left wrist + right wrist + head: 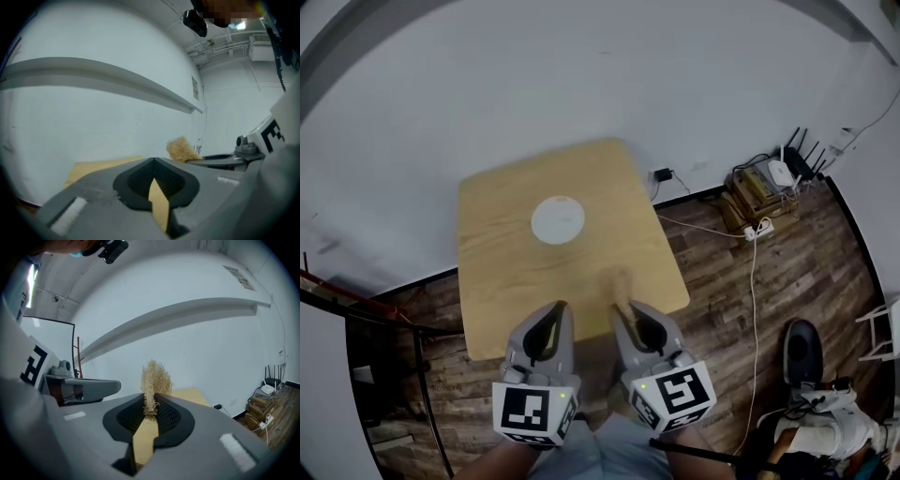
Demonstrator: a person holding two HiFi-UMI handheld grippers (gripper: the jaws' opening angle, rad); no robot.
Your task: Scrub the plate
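The table (487, 272) is pale wood, matt, with a faint straight grain. The plate (558, 221) on it looks white, smooth and even; whether it is ceramic or plastic cannot be told. The scrubber (153, 378), pinched in the right tongs (150, 401), is a tuft of straw-coloured fibre, coarse, wiry and frayed. The right tongs and the left tongs (152, 161) have shells of grey matt plastic, with black ribbed pads (138, 180) inside. The floor (787, 272), at 3 o'clock of the table, is dark wood planking with a dull sheen. The wall (201, 348) is flat matt white.
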